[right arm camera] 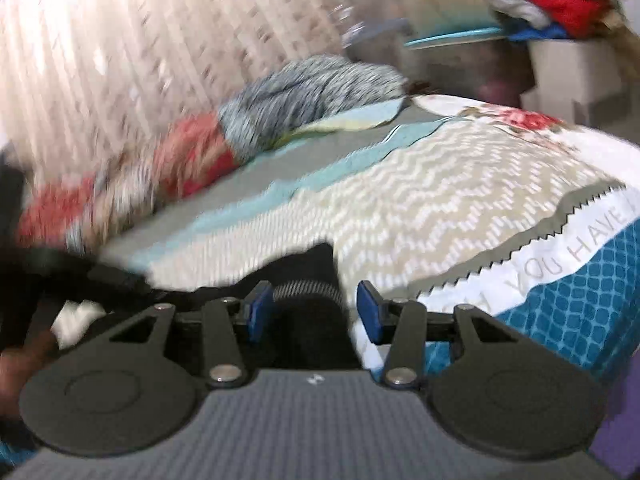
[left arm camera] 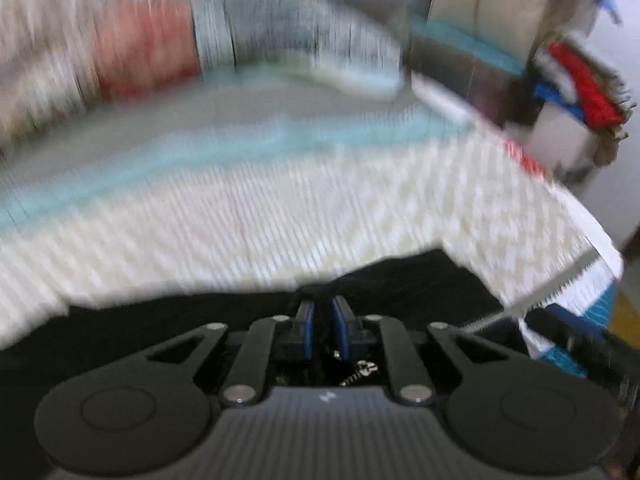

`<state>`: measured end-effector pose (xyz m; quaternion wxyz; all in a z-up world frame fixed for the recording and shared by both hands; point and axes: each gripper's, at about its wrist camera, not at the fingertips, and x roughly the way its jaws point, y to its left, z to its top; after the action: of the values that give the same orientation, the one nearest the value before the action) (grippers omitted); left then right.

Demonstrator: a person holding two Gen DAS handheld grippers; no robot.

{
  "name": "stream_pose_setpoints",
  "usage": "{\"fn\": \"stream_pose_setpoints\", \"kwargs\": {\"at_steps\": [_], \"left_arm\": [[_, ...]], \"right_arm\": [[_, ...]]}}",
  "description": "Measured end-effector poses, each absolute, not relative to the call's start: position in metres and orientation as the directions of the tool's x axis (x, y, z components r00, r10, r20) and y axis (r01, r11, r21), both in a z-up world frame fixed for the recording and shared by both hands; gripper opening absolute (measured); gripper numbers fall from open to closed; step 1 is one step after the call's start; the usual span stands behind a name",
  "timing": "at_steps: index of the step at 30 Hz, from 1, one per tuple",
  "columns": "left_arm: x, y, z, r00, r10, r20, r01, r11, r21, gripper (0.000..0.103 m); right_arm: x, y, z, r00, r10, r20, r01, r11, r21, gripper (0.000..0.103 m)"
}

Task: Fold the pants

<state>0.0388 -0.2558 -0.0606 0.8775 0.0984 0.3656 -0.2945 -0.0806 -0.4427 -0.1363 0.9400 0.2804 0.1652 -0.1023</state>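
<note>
The black pants point(left arm camera: 400, 280) lie on a bed with a zigzag-pattern bedspread point(left arm camera: 320, 200). My left gripper point(left arm camera: 322, 312) is shut on a bunched fold of the black pants, with a zipper showing just below the blue pads. In the right wrist view my right gripper point(right arm camera: 314, 310) is open, its blue pads point(right arm camera: 368, 312) standing either side of the black pants point(right arm camera: 312, 280) and their striped elastic waistband point(right arm camera: 306, 290). The right pads do not grip the fabric. Both views are motion-blurred.
Red, grey and teal pillows or blankets point(right arm camera: 304, 92) lie along the far side of the bed against a pale curtain. A shelf with piled clothes point(right arm camera: 552, 0) stands beyond the bed's far corner. The bedspread's printed edge point(right arm camera: 560, 248) drops off at right.
</note>
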Motion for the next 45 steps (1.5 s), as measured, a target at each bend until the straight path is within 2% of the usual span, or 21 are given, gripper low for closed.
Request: {"fn": "stream_pose_setpoints", "kwargs": {"at_steps": [2,4,6,7,9,10,13,14,17,20,23,29,32,35,38,41,43,45], "left_arm": [[0.028,-0.253,-0.062,0.626,-0.398,-0.671,0.555,0.832,0.024,0.011],[0.033,-0.253,-0.078,0.609,-0.349,-0.712,0.533,0.845,0.042,0.011],[0.049,-0.257,-0.106,0.548,-0.287,-0.786,0.509,0.860,0.041,0.013],[0.052,-0.258,-0.114,0.544,-0.284,-0.790,0.517,0.855,0.049,0.015],[0.046,-0.264,-0.117,0.593,-0.267,-0.760,0.548,0.825,0.137,0.017],[0.044,-0.268,-0.118,0.602,-0.254,-0.757,0.551,0.818,0.164,0.017],[0.044,-0.268,-0.115,0.600,-0.251,-0.760,0.555,0.815,0.169,0.018],[0.045,-0.266,-0.113,0.591,-0.258,-0.764,0.554,0.819,0.151,0.022],[0.050,-0.243,-0.098,0.539,-0.319,-0.779,0.548,0.836,0.037,0.055],[0.050,-0.210,-0.084,0.538,-0.348,-0.768,0.509,0.860,-0.033,0.056],[0.055,-0.175,-0.083,0.502,-0.343,-0.794,0.458,0.884,-0.092,0.056],[0.051,-0.107,-0.088,0.465,-0.314,-0.828,0.353,0.923,-0.152,0.057],[0.048,-0.076,-0.099,0.471,-0.261,-0.843,0.312,0.943,-0.118,0.058],[0.053,-0.043,-0.115,0.435,-0.208,-0.876,0.224,0.967,-0.118,0.057],[0.045,-0.014,-0.103,0.464,-0.254,-0.849,0.202,0.963,-0.177,0.058],[0.029,0.021,-0.078,0.540,-0.303,-0.785,0.213,0.952,-0.221,0.065],[0.020,0.043,-0.066,0.604,-0.278,-0.747,0.183,0.961,-0.209,0.077],[0.011,0.076,-0.055,0.666,-0.228,-0.710,0.113,0.972,-0.206,0.082]], "right_arm": [[-0.072,-0.443,-0.139,0.934,-0.100,-0.342,0.281,0.796,0.535,0.040],[-0.059,-0.440,-0.147,0.935,-0.072,-0.347,0.261,0.802,0.537,0.035],[-0.031,-0.420,-0.168,0.868,-0.093,-0.487,0.306,0.874,0.379,0.033],[-0.028,-0.406,-0.176,0.848,-0.129,-0.514,0.312,0.905,0.288,0.034],[-0.029,-0.381,-0.180,0.855,-0.208,-0.474,0.299,0.946,0.125,0.034],[-0.028,-0.378,-0.178,0.850,-0.218,-0.479,0.304,0.946,0.110,0.034],[-0.026,-0.388,-0.177,0.854,-0.187,-0.486,0.304,0.936,0.175,0.035],[-0.027,-0.392,-0.175,0.855,-0.171,-0.490,0.299,0.934,0.196,0.035],[-0.038,-0.397,-0.162,0.851,-0.164,-0.498,0.321,0.914,0.248,0.041],[-0.062,-0.395,-0.149,0.883,-0.159,-0.441,0.318,0.894,0.315,0.043],[-0.070,-0.373,-0.137,0.907,-0.137,-0.398,0.269,0.916,0.298,0.043],[-0.061,-0.312,-0.128,0.922,0.039,-0.385,0.087,0.949,0.304,0.042],[-0.051,-0.286,-0.135,0.905,0.088,-0.417,0.042,0.955,0.293,0.042],[-0.032,-0.283,-0.160,0.844,0.088,-0.529,0.109,0.938,0.329,0.044],[-0.038,-0.287,-0.144,0.858,0.079,-0.507,0.131,0.921,0.366,0.044],[-0.048,-0.279,-0.122,0.895,0.079,-0.440,0.108,0.917,0.384,0.044],[-0.049,-0.263,-0.109,0.909,0.108,-0.403,0.062,0.920,0.387,0.044],[-0.041,-0.248,-0.104,0.902,0.163,-0.399,0.010,0.918,0.397,0.042]]}}
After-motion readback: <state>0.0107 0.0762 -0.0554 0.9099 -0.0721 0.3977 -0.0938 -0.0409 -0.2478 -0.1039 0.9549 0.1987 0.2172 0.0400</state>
